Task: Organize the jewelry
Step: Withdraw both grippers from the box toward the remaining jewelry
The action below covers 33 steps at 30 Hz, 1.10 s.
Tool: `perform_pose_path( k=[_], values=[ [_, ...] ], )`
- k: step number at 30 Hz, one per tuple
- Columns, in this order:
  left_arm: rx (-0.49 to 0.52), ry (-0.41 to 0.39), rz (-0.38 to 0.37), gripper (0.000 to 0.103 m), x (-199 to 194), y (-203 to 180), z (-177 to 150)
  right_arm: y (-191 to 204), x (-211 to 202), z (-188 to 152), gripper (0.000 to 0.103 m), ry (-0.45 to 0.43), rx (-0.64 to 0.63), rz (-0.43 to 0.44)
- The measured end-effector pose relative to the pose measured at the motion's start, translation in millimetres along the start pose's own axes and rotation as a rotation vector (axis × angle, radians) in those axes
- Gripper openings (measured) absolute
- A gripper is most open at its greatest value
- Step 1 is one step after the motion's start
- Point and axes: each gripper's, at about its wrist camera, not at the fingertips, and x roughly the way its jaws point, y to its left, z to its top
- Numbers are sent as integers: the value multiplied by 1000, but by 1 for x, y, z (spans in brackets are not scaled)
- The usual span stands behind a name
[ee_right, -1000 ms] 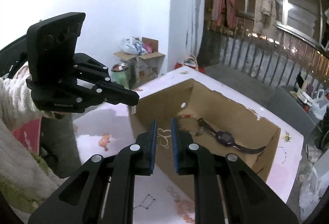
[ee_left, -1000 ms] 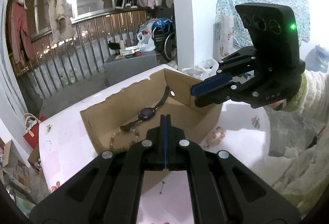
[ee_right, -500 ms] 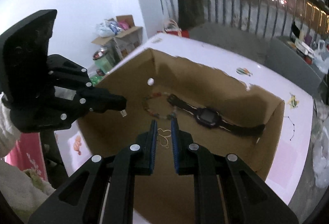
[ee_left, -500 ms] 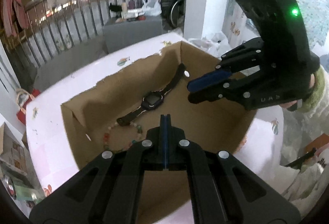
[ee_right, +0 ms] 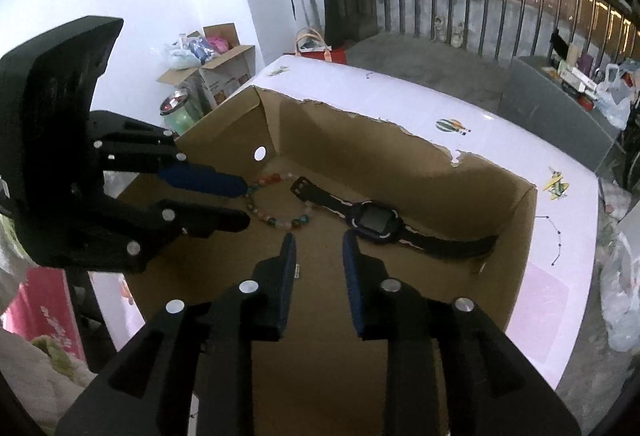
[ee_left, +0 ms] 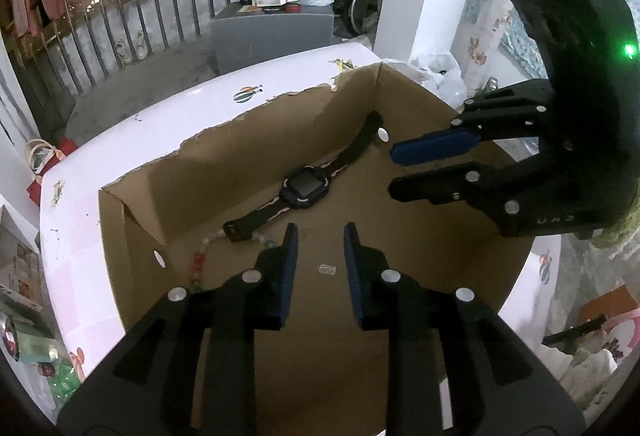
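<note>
An open cardboard box [ee_left: 248,115] [ee_right: 360,117] stands on the white table [ee_left: 160,127]. On its floor lie a black wristwatch [ee_left: 306,189] [ee_right: 372,220] and a bracelet of coloured beads [ee_left: 199,264] [ee_right: 276,222]. Both grippers hang over the box, pointing down into it. My left gripper [ee_left: 320,232] [ee_right: 245,204] is opening with nothing between its pads; a tiny clear piece [ee_left: 327,268] lies on the box floor below the gap. My right gripper [ee_right: 319,238] [ee_left: 394,173] is also opening, and nothing sits between its fingers.
A metal railing with hung clothes runs behind the table. A grey cabinet [ee_left: 272,27] with small items stands beyond the far edge. A carton [ee_right: 224,63] and a green jar [ee_right: 180,111] are on the floor at the left; plastic bags [ee_right: 618,312] lie at the right.
Both grippers came forward and down over the box, then parted their jaws. The thin gold wire piece once between the right fingers is gone from them.
</note>
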Motion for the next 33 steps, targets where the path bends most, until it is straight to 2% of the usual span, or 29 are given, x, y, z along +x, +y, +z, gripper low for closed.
perform_pose_path(
  k=[5, 7, 13, 19, 22, 27, 33],
  values=[
    [-10, -38, 3, 22, -12, 2, -1, 4, -13, -2, 28, -28, -18, -23],
    [-10, -57, 4, 22, -20, 1, -4, 7, -21, -4, 34, -46, -25, -31],
    [12, -134, 18, 22, -52, -8, -21, 16, -53, -19, 35, -110, -52, -31],
    [60, -215, -5, 23, -91, -29, -55, 33, -89, -54, 35, -173, -88, 9],
    [93, -238, -36, 31, -101, -45, -76, 38, -98, -77, 35, -171, -85, 43],
    [113, -227, -78, 34, -89, -65, -112, 41, -95, -118, 35, -143, -44, 91],
    [146, -160, -66, 34, -41, -83, -141, 27, -72, -147, 35, -91, 29, 67]
  ],
)
